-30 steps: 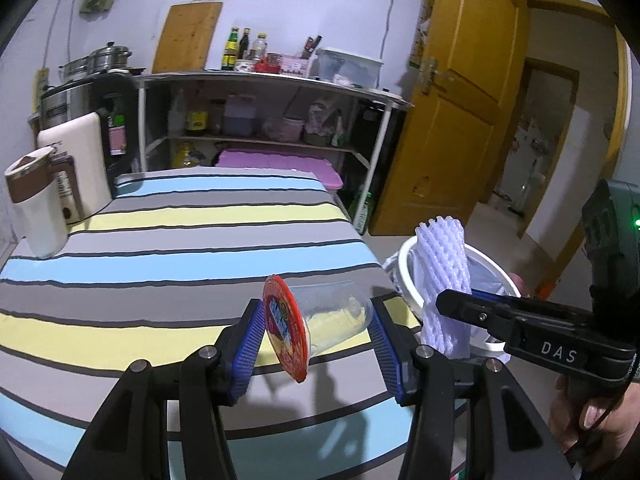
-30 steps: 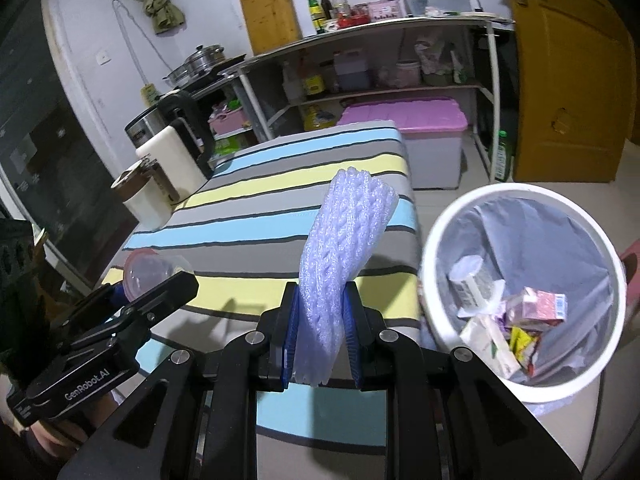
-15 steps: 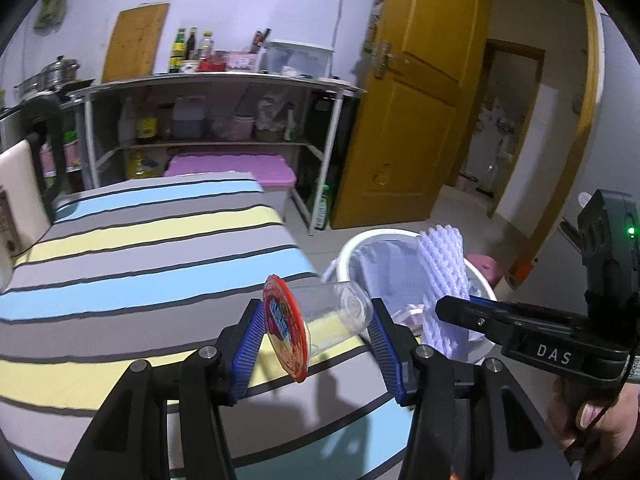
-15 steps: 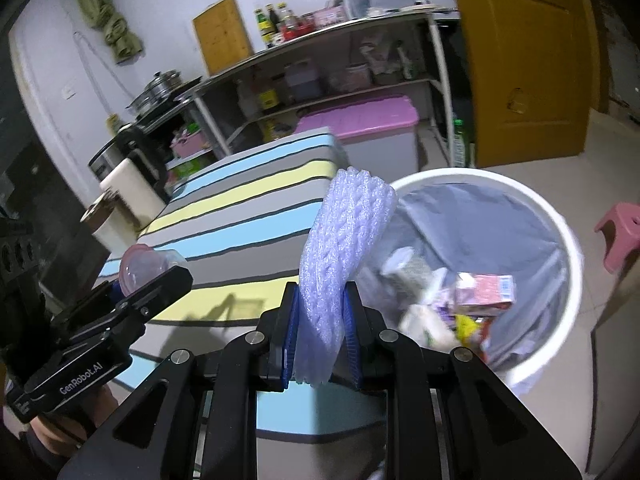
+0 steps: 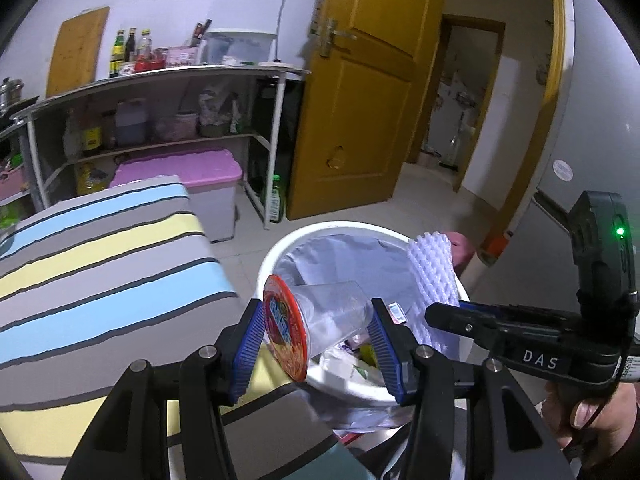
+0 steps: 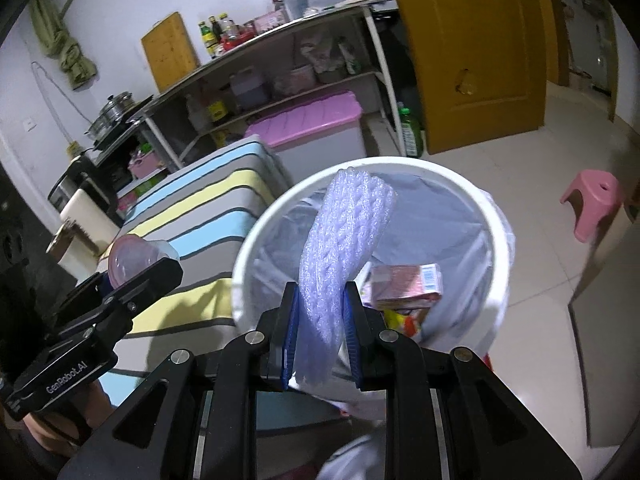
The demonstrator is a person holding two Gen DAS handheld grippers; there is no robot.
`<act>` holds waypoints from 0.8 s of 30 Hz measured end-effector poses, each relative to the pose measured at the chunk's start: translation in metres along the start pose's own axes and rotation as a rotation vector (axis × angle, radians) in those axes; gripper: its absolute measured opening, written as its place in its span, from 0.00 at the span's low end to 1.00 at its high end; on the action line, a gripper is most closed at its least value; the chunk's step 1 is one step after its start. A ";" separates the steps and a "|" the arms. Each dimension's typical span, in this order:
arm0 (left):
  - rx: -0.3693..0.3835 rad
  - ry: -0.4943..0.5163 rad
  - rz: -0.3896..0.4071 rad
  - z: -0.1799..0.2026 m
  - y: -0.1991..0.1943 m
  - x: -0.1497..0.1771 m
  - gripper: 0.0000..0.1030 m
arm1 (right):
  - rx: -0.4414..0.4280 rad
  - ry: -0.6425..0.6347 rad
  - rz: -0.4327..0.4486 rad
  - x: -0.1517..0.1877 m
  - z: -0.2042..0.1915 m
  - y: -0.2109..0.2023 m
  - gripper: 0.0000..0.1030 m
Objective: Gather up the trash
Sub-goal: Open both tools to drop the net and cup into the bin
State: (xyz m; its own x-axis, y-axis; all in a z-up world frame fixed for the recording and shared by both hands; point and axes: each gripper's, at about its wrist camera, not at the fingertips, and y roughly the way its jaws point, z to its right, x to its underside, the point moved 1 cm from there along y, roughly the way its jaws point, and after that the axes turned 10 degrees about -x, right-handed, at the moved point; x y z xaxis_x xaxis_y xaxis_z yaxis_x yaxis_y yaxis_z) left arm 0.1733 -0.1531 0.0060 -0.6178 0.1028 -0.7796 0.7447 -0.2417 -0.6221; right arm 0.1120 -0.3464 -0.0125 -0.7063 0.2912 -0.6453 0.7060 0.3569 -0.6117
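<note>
Clear plastic cup (image 5: 332, 316), red lid on, lies sideways, clamped in left gripper (image 5: 316, 344) over white trash bin (image 6: 496, 236). Foam fruit net (image 6: 340, 256) pinched in narrow-set right gripper (image 6: 320, 340) above the same bin, beside striped table (image 5: 100, 264).

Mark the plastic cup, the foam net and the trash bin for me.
plastic cup (image 5: 332, 316), left wrist view, clear side wall.
foam net (image 6: 344, 236), right wrist view, middle of the mesh sleeve.
trash bin (image 6: 448, 172), right wrist view, far white rim.
</note>
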 end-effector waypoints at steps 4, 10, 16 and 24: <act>0.016 0.012 -0.023 0.007 0.017 -0.003 0.51 | 0.020 0.014 -0.018 -0.001 0.012 0.004 0.22; 0.041 0.027 -0.053 0.018 0.037 -0.004 0.51 | 0.039 0.030 -0.051 0.000 0.023 0.011 0.22; 0.060 0.040 -0.063 0.025 0.050 -0.005 0.51 | 0.047 0.044 -0.068 0.001 0.031 0.015 0.24; 0.083 0.024 -0.075 0.024 0.055 -0.003 0.51 | 0.062 0.054 -0.075 0.003 0.032 0.017 0.34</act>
State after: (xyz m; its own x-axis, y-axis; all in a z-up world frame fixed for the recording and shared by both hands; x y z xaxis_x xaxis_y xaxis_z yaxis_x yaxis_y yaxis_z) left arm 0.2099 -0.1895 -0.0237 -0.6639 0.1459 -0.7335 0.6728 -0.3118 -0.6709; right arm 0.1232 -0.3677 -0.0392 -0.7576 0.3142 -0.5722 0.6521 0.3244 -0.6853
